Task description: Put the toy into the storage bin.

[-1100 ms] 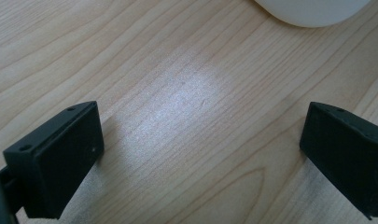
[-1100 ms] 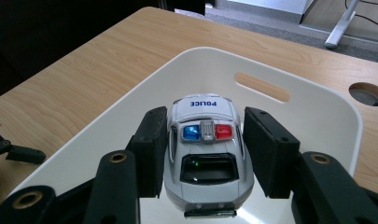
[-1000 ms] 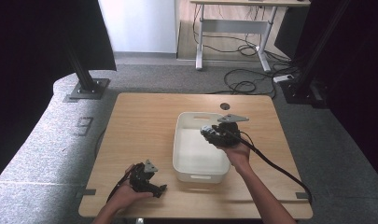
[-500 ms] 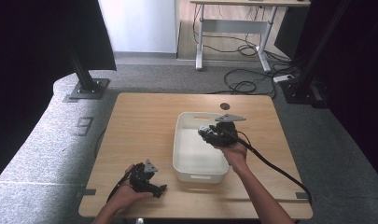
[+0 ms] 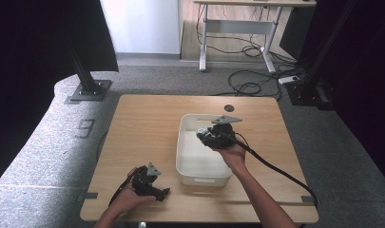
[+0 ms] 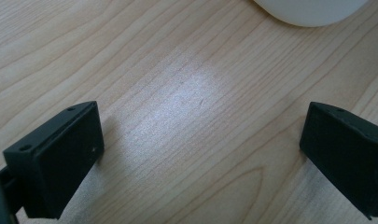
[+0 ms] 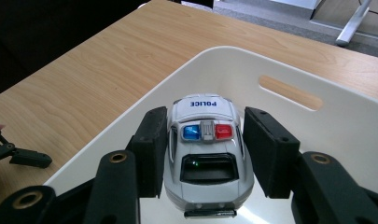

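Wood table (image 5: 147,128), white bin (image 7: 317,121) under right claw (image 7: 203,149), which grips toy car (image 7: 204,154); lower level w/ floor, then release. Left claw (image 6: 200,154) wide, empty

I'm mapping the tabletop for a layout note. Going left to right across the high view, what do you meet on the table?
Left hand-held gripper, resting on the table near its front edge → white bin → right hand-held gripper above the bin, closed on a toy police car → its black cable trailing right.

A light wooden table (image 5: 147,128) carries a white plastic bin (image 5: 192,166) standing right of its middle.
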A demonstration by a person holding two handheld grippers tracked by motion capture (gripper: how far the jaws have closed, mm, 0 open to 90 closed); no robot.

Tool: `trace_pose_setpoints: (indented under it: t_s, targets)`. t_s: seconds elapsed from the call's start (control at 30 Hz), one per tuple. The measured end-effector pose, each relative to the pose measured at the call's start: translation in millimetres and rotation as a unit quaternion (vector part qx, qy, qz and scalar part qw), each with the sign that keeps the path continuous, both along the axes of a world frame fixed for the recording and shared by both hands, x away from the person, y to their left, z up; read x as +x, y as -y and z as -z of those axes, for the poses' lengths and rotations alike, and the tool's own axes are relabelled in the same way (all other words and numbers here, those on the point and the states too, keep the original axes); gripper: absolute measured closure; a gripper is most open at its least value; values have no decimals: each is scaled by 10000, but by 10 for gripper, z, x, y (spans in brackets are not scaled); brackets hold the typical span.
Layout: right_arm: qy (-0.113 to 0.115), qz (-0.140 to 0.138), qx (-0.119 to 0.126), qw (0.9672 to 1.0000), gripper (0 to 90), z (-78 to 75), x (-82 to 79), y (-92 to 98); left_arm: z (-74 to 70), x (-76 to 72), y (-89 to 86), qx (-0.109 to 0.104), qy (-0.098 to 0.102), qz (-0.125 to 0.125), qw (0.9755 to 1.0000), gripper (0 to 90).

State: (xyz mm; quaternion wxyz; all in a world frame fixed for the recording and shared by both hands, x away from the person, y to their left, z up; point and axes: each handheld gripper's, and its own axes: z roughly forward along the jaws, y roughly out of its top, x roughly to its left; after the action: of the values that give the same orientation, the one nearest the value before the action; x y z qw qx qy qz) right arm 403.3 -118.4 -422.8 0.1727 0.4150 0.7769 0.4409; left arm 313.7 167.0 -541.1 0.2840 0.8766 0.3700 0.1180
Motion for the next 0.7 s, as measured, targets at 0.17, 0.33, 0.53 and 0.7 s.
trace_pose_setpoints:
  t_s: [0.17,0.33,0.53,0.7]
  targets:
    - [-6,-73,-4,10000,509,6,14,-86,0,-2,1,1,0,3,10000,0]
    - [-109,-34,-39,9999,509,63,62,-112,0,-3,2,3,-3,6,10000,0]
    - [-273,-3,-22,9996,509,133,136,-158,0,-3,2,-9,-13,20,10000,0]
    - [-194,-138,-120,9996,509,121,133,-298,0,-4,3,-5,-8,27,10000,0]
